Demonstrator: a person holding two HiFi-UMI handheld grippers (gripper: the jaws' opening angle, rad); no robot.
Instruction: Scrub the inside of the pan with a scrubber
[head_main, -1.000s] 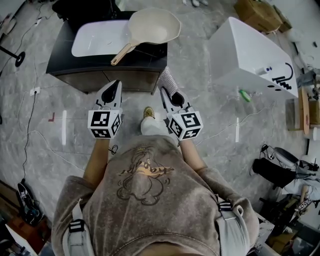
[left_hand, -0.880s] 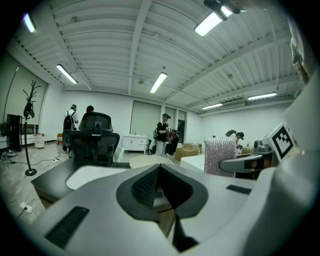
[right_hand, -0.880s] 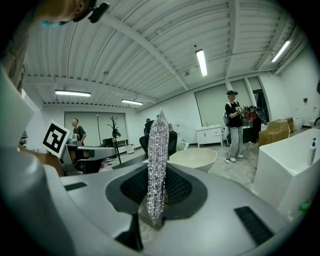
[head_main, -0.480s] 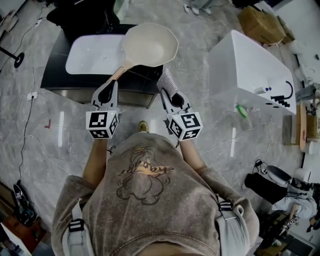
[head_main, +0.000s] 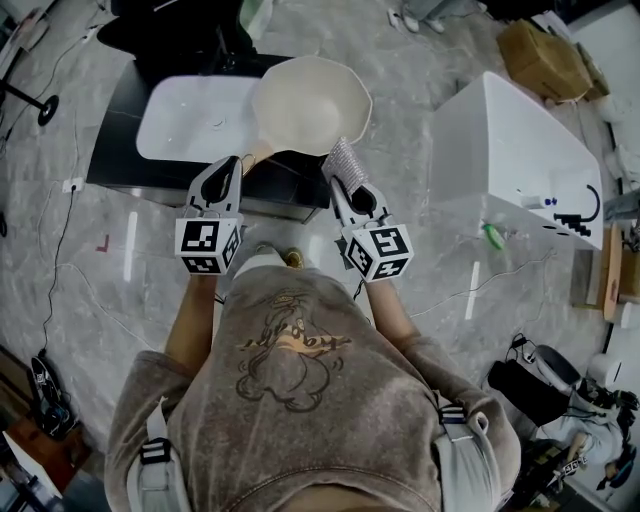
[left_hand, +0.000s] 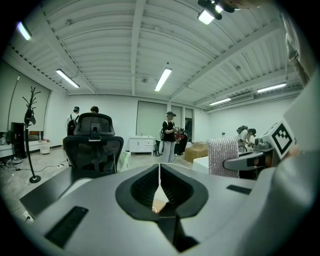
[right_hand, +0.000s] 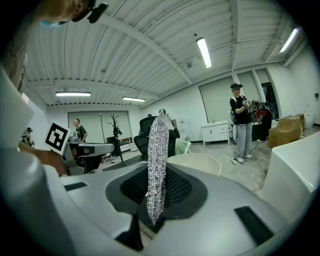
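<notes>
A cream pan (head_main: 312, 102) sits on a black table (head_main: 118, 160), its wooden handle (head_main: 256, 153) pointing toward me. The tips of my left gripper (head_main: 231, 166) are just left of the handle's end, jaws pressed together with nothing between them. My right gripper (head_main: 347, 188) is shut on a silver mesh scrubber (head_main: 345, 160), which stands upright over the table's front edge, just short of the pan's near rim. In the right gripper view the scrubber (right_hand: 158, 150) stands on edge in the jaws, with the pan (right_hand: 196, 163) behind it. The left gripper view shows the scrubber (left_hand: 223, 157) off to the right.
A white tray (head_main: 188, 118) lies on the table left of the pan. A large white box (head_main: 505, 160) stands on the floor to the right. Cables run over the marble floor. An office chair (left_hand: 93, 145) and several people stand further back.
The person has stepped forward: table and pan are nearer, and both grippers have come from over the floor to the table's front edge. Both jaws stayed as they were.
</notes>
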